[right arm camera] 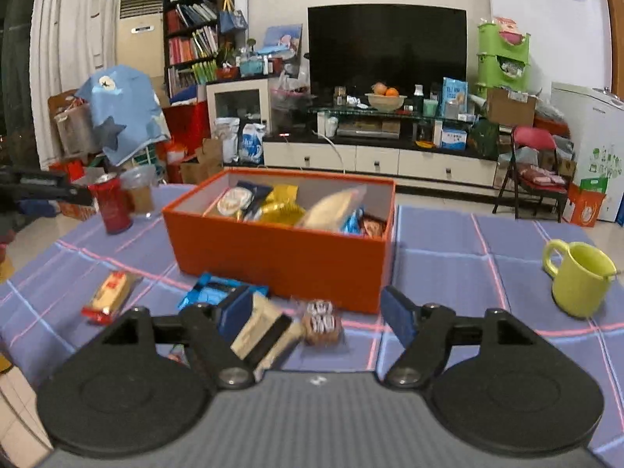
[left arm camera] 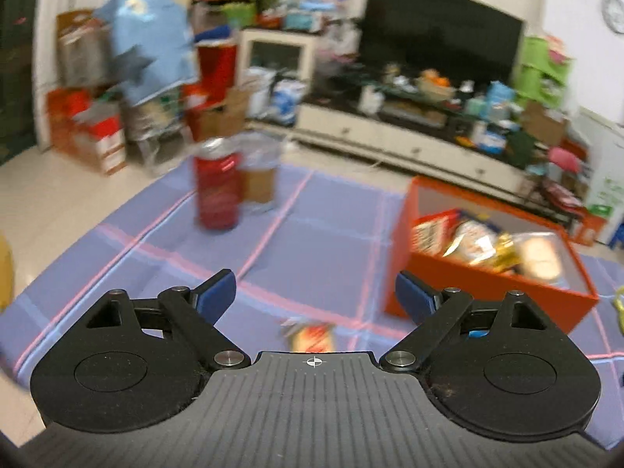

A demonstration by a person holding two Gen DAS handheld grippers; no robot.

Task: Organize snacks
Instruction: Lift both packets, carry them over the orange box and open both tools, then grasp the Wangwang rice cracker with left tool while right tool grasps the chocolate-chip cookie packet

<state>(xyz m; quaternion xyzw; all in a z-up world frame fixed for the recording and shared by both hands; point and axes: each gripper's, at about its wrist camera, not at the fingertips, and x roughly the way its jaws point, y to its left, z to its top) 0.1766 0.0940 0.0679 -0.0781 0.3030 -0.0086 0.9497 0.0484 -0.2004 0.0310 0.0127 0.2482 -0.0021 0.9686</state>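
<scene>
- Right gripper [right arm camera: 314,312]: jaws spread wide, holding nothing, above loose snacks on the cloth [right arm camera: 448,269].
- Left gripper [left arm camera: 315,296]: wide apart too, empty.
- Beige pack [right arm camera: 265,335], brown pack [right arm camera: 320,321], blue pack [right arm camera: 210,292] and yellow-red pack [right arm camera: 111,290] lie before the orange box [right arm camera: 280,261].
- The box holds more snacks [right arm camera: 280,204].
- Yellow mug [right arm camera: 581,279] stands well right; red can [right arm camera: 113,204] far left.

A matt orange cardboard box [right arm camera: 280,251] holds glossy foil snack packets [right arm camera: 280,204] on the bench's plaid cloth [right arm camera: 440,269].

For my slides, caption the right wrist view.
Open right hand-held gripper above loose snacks before the orange box.
</scene>
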